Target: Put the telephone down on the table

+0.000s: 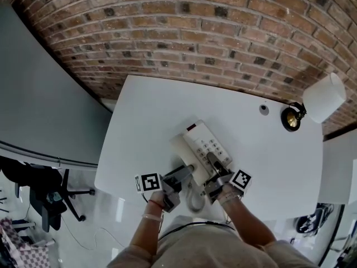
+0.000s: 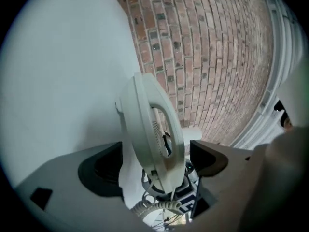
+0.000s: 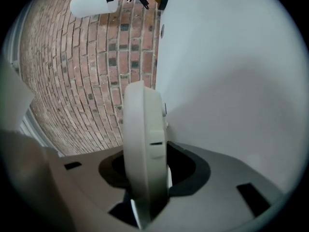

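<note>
A cream desk telephone [image 1: 207, 145] with a keypad is over the middle of the white table [image 1: 150, 110]. Its handset [image 1: 184, 152] lies along the base's left side. My left gripper [image 1: 188, 169] is shut on the handset [image 2: 152, 129], which stands on edge between the pads in the left gripper view. The coiled cord [image 2: 155, 208] hangs below it. My right gripper [image 1: 214, 162] is shut on the near end of the telephone base [image 3: 144, 144], whose edge fills the gap between the jaws. I cannot tell whether the telephone touches the table.
A lamp with a white shade [image 1: 324, 96] and brass base [image 1: 290, 118] stands at the table's far right corner, beside a small round grommet [image 1: 264, 109]. A brick wall [image 1: 223, 32] runs behind the table. A black office chair [image 1: 47, 197] is on the floor at left.
</note>
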Available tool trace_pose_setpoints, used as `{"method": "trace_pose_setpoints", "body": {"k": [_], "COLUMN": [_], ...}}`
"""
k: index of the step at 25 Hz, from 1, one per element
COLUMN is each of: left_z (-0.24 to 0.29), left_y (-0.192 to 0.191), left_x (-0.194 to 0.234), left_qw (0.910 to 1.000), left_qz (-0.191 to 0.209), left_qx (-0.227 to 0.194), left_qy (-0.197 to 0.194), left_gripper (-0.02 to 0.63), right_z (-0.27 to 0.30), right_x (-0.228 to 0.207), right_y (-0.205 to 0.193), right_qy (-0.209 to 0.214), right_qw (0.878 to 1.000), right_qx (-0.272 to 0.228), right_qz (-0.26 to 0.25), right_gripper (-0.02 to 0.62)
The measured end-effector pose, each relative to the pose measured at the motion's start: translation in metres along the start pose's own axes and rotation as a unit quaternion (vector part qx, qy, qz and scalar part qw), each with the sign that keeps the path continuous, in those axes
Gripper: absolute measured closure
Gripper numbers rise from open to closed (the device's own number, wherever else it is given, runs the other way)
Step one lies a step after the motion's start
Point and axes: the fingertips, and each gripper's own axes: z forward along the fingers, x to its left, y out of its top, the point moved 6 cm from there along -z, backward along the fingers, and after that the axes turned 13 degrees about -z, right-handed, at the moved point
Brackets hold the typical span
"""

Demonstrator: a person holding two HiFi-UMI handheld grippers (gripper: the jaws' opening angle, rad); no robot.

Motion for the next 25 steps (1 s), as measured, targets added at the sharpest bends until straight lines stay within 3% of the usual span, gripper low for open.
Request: {"method": "trace_pose_setpoints", "body": {"k": [4, 6, 10, 12, 14, 17, 25], "left_z": [-0.014, -0.021, -0.032, -0.036, -0.040, -0.044, -0.046], "left_y": [-0.002, -0.002, 0.003, 0.009, 0.014, 0.016, 0.015], "left_x": [-0.005, -0.003, -0.005, -0.009, -0.011, -0.016, -0.021], "left_qw": [0.9974, 0.9914, 0.9590, 0.9422, 0.9301, 0.9226, 0.9241], "left_qz": [0.068, 0.118, 0.246, 0.285, 0.306, 0.321, 0.320], "left_qx": [0.016, 0.020, -0.015, -0.053, -0.083, -0.103, -0.116], "left_qy": [0.017, 0.055, 0.140, 0.168, 0.185, 0.188, 0.173], "left_gripper": [0.172, 0.196, 0.423, 0.530, 0.592, 0.600, 0.600], "right_z": [0.003, 0.005, 0.006, 0.007, 0.007, 0.007, 0.007], "right_x": [0.000, 0.000, 0.000, 0.000, -0.001, -0.003, 0.005], "right_y": [0.001, 0.001, 0.002, 0.002, 0.003, 0.003, 0.002], "right_qy": [-0.004, -0.008, -0.018, -0.022, -0.027, -0.032, -0.079], "right_qw": [1.000, 1.000, 1.000, 1.000, 0.999, 0.999, 0.996], "right_qx": [-0.005, -0.007, -0.015, -0.019, -0.022, -0.029, -0.033], "right_qz": [-0.001, -0.002, -0.002, -0.005, -0.007, -0.006, -0.031], "right_gripper": [0.425, 0.425, 0.425, 0.425, 0.425, 0.428, 0.414]}}
